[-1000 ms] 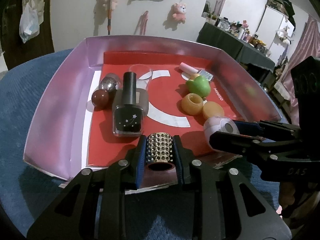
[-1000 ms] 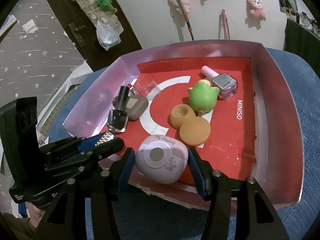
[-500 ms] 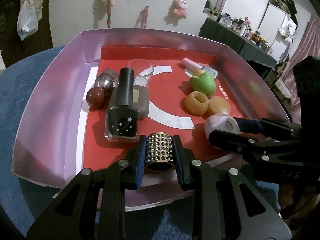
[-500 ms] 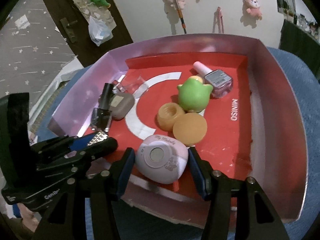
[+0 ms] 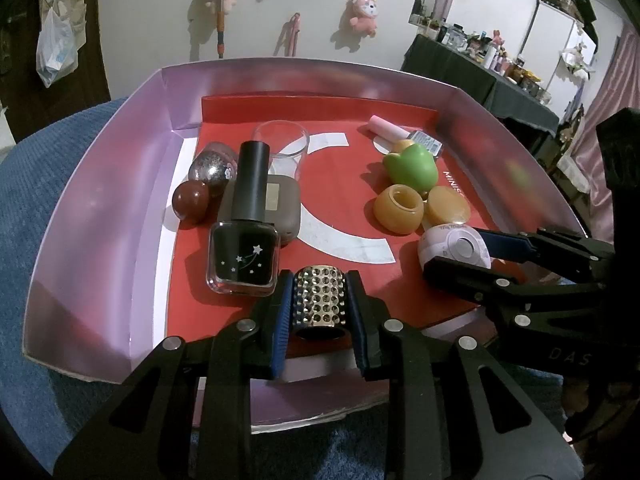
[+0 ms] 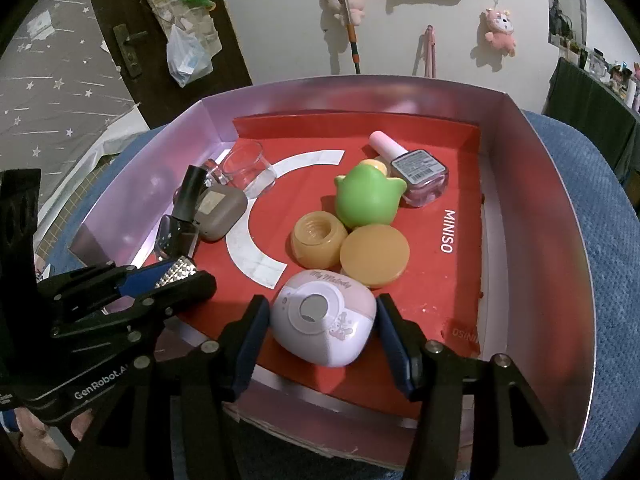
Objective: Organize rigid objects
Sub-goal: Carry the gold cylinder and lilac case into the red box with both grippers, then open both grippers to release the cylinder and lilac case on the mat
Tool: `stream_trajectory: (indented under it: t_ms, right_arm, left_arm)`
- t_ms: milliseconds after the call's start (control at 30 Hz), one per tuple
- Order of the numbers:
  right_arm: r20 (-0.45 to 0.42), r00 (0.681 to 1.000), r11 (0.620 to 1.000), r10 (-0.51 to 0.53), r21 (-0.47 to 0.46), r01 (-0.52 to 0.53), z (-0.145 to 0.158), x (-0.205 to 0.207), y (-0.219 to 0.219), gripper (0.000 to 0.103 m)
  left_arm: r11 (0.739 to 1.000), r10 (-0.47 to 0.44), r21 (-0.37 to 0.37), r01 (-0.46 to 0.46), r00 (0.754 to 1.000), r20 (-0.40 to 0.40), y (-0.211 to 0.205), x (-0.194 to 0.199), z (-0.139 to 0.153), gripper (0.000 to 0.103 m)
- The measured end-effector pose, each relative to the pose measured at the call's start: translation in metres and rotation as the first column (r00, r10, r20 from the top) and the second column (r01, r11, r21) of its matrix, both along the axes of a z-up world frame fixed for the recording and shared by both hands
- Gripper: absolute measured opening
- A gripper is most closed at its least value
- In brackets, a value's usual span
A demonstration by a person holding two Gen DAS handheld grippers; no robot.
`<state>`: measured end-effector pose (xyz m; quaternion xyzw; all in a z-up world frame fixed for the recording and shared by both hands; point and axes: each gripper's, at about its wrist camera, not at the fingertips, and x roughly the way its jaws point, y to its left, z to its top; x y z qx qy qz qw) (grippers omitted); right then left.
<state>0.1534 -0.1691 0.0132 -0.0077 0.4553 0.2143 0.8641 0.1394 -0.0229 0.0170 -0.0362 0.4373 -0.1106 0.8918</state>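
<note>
Both tongs loaded over the near edge of the tray [image 5: 100, 208], a shallow box with lilac walls and a red liner, sitting on blue cloth. Left tongs [image 5: 320, 308] clamped on a gold studded cylinder [image 5: 319, 298], blue pads pressed to its sides, held just above the red liner beside the black polish bottle [image 5: 245, 236]. Right tongs [image 6: 318, 332] closed around a pink rounded case [image 6: 324, 320], pads against both flanks; whether it rests on the liner or hangs just off it I cannot tell. Step in hand, as I judge it: placing the two carried items into the tray. Next move likely calls for lowering each to a bare patch of liner, then parting the pads without nudging neighbours; the cylinder may roll once freed. Count inside the tray: two polish bottles, the black one and a pink one [image 6: 420, 172]; two orange jar pieces, an open pot [image 6: 318, 238] and its flat lid [image 6: 374, 256]; one green rounded toy [image 6: 366, 196]; one clear cup [image 6: 250, 168]; one grey-brown case [image 6: 218, 210]; one brown ball [image 5: 191, 201]; one silver ball [image 5: 212, 166].
</note>
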Motion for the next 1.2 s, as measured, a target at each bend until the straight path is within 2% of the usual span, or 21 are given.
stream_trajectory:
  t_ms: [333, 400, 533, 800, 833, 867, 900, 933, 1100, 1200]
  right_arm:
    - [0.001, 1.000, 1.000, -0.001, 0.002, 0.001, 0.001, -0.001, -0.001, 0.058]
    - [0.008, 1.000, 1.000, -0.003, 0.005, 0.003, 0.002, -0.001, -0.002, 0.064]
    - [0.021, 1.000, 1.000, -0.006, 0.009, 0.006, 0.006, -0.003, -0.003, 0.065]
    - [0.087, 0.996, 0.999, -0.024, 0.030, 0.022, 0.022, -0.018, -0.006, 0.077]
    - [0.096, 0.995, 0.999, -0.027, 0.033, 0.024, 0.024, -0.021, -0.007, 0.078]
    - [0.110, 0.993, 0.999, -0.032, 0.034, 0.029, 0.027, -0.024, -0.008, 0.079]
    - [0.122, 0.992, 0.999, -0.037, 0.033, 0.033, 0.029, -0.027, -0.008, 0.080]
    - [0.131, 0.991, 0.999, -0.040, 0.034, 0.035, 0.031, -0.029, -0.009, 0.080]
    - [0.184, 0.980, 0.997, -0.072, 0.048, 0.064, 0.040, -0.046, -0.014, 0.087]
    - [0.220, 0.971, 0.995, -0.092, 0.050, 0.083, 0.046, -0.055, -0.018, 0.093]
  left_arm:
    - [0.999, 0.000, 0.039, -0.001, 1.000, 0.016, -0.005, -0.003, 0.000, 0.024]
    - [0.999, 0.001, 0.037, -0.002, 1.000, 0.017, -0.005, -0.004, 0.000, 0.024]
    - [1.000, 0.015, 0.018, -0.015, 1.000, 0.018, -0.002, -0.005, 0.002, 0.024]
    - [0.999, 0.032, 0.012, -0.032, 0.998, 0.047, 0.003, -0.013, 0.010, 0.027]
    - [0.999, 0.039, 0.013, -0.040, 0.998, 0.056, 0.004, -0.015, 0.013, 0.035]
    - [0.999, 0.045, 0.015, -0.046, 0.997, 0.064, 0.005, -0.017, 0.014, 0.062]
    - [0.998, 0.054, 0.019, -0.056, 0.996, 0.074, 0.005, -0.019, 0.016, 0.078]
    - [0.995, 0.089, 0.039, -0.094, 0.991, 0.102, 0.007, -0.023, 0.020, 0.088]
    - [0.994, 0.101, 0.026, -0.105, 0.987, 0.128, 0.014, -0.033, 0.028, 0.089]
    - [0.990, 0.121, 0.059, -0.131, 0.982, 0.148, 0.015, -0.039, 0.029, 0.092]
